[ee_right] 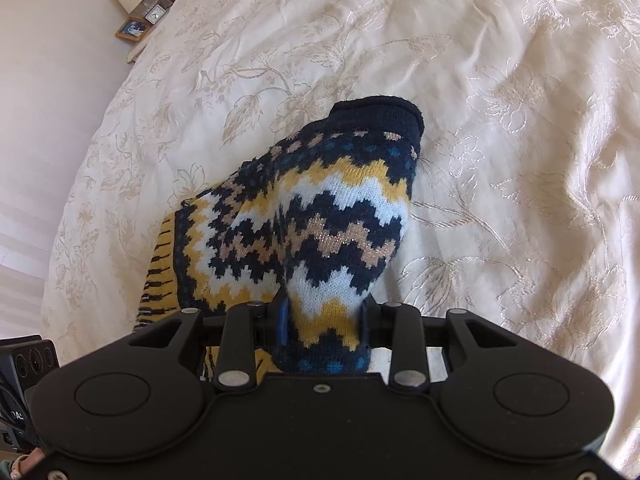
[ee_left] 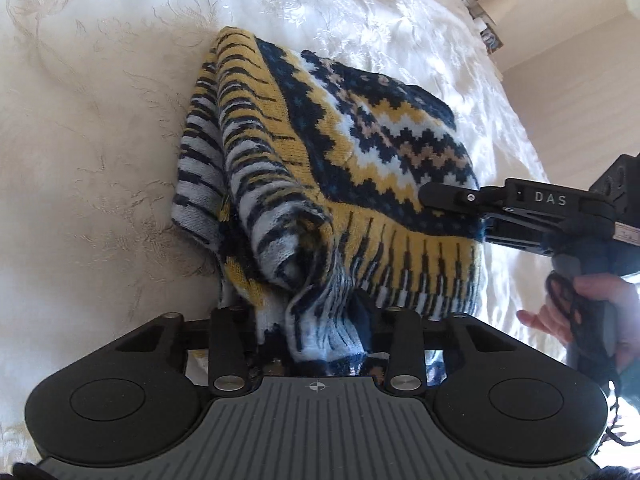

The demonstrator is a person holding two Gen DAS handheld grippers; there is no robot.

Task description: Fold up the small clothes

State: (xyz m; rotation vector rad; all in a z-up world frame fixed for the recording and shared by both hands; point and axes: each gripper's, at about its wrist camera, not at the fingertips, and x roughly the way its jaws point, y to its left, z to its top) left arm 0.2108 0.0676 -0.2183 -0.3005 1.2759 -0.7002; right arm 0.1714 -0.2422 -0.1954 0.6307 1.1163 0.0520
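Note:
A small knitted sweater [ee_left: 360, 152] in yellow, navy and white zigzags lies bunched on a cream bedspread [ee_left: 100, 140]. In the left wrist view my left gripper [ee_left: 320, 320] is shut on a gathered striped fold of the sweater, and the cloth hides the fingertips. My right gripper [ee_left: 430, 194] comes in from the right and pinches the sweater's patterned edge, with a hand [ee_left: 560, 320] on its handle. In the right wrist view the right gripper [ee_right: 325, 320] is shut on the sweater [ee_right: 320, 208], its blue pads [ee_right: 283, 320] pressing either side of the knit. The navy collar [ee_right: 380, 114] points away.
The embroidered bedspread [ee_right: 500, 140] spreads wide on all sides of the sweater. A bedside table [ee_right: 140, 16] with a lamp, a clock and a picture frame stands by the wall at the far left. The left gripper's body [ee_right: 24, 364] shows at the lower left.

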